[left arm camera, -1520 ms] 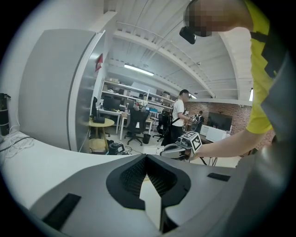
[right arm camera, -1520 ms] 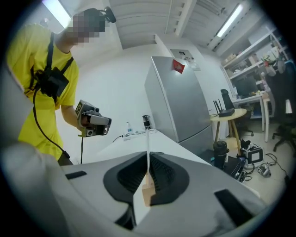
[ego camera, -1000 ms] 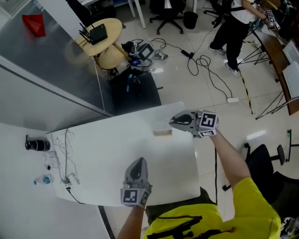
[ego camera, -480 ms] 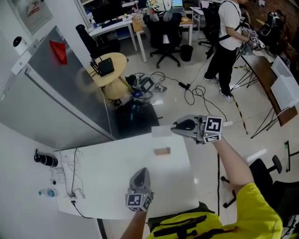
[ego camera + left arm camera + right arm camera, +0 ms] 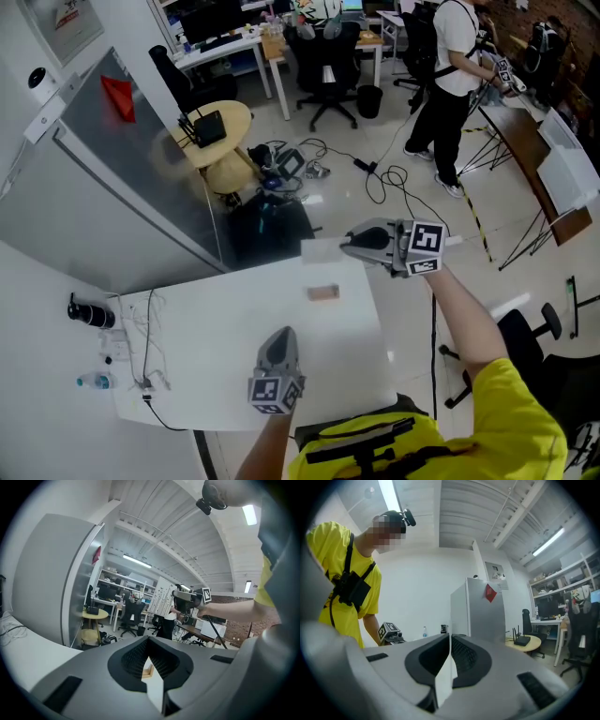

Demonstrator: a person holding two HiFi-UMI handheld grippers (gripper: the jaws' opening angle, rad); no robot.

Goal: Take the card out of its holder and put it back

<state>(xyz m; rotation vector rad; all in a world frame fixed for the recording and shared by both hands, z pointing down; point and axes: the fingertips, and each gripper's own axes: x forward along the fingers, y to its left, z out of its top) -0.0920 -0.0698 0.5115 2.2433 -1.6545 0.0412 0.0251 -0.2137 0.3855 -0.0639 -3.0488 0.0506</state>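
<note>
White card (image 5: 322, 250), nipped in R hand-held gripper (image 5: 346, 246)

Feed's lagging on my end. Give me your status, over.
Right gripper shut on card, above table. Left gripper open, empty. Holder on table, nothing blocking it.

My head camera sits high, facing steeply down over the desk (image 5: 206, 347); each gripper camera rides close behind its jaws, roughly level, left facing the right gripper (image 5: 180, 599), right facing the left gripper (image 5: 391, 633), all three sharing the grey partition (image 5: 122, 178).
</note>
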